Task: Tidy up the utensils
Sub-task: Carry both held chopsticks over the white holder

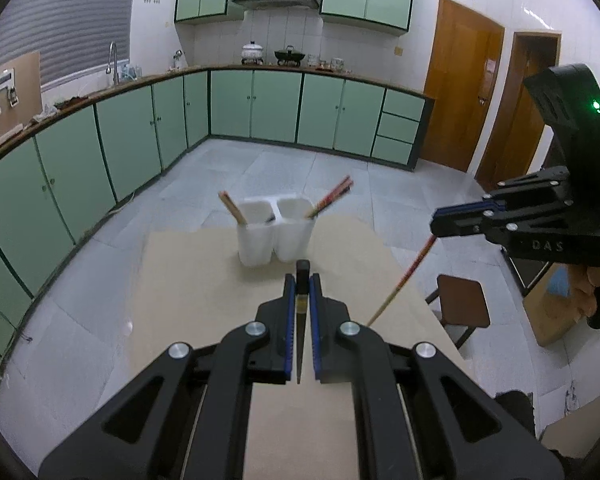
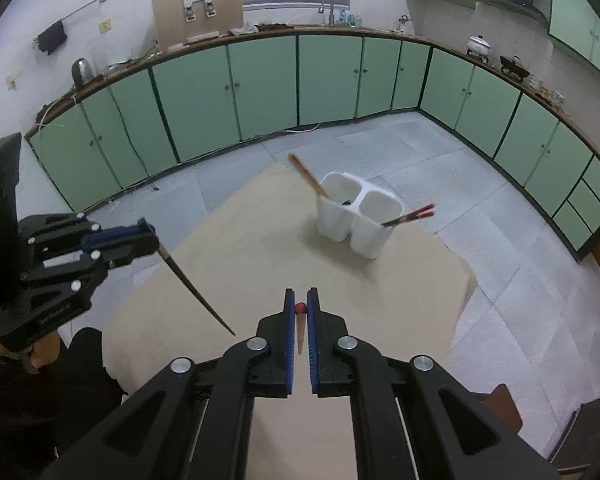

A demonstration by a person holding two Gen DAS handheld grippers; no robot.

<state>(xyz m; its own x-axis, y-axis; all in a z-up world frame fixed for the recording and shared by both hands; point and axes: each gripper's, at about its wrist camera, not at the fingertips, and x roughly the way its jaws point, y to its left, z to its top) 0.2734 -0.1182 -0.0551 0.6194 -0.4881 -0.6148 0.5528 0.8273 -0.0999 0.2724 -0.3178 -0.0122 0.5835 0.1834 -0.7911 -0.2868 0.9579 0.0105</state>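
Note:
My left gripper (image 1: 302, 280) is shut on a dark, tapered chopstick (image 1: 299, 332), held above the beige table (image 1: 188, 280). From the right wrist view the same left gripper (image 2: 152, 236) shows that chopstick (image 2: 196, 288) slanting down to the right. My right gripper (image 2: 301, 298) is shut on a red-ended chopstick (image 2: 300, 330). In the left wrist view this right gripper (image 1: 435, 226) has the stick (image 1: 404, 280) hanging down to the left. A white two-compartment holder (image 1: 274, 240) (image 2: 340, 224) stands ahead. One compartment holds wooden chopsticks (image 2: 308, 178), the other red ones (image 2: 412, 214).
A brown stool (image 1: 462, 304) stands by the table's right edge. Green cabinets (image 1: 276, 108) line the walls beyond grey floor tiles. A person's hand (image 1: 592, 284) grips the right tool's handle, and a dark sleeve (image 2: 60, 380) lies at the lower left.

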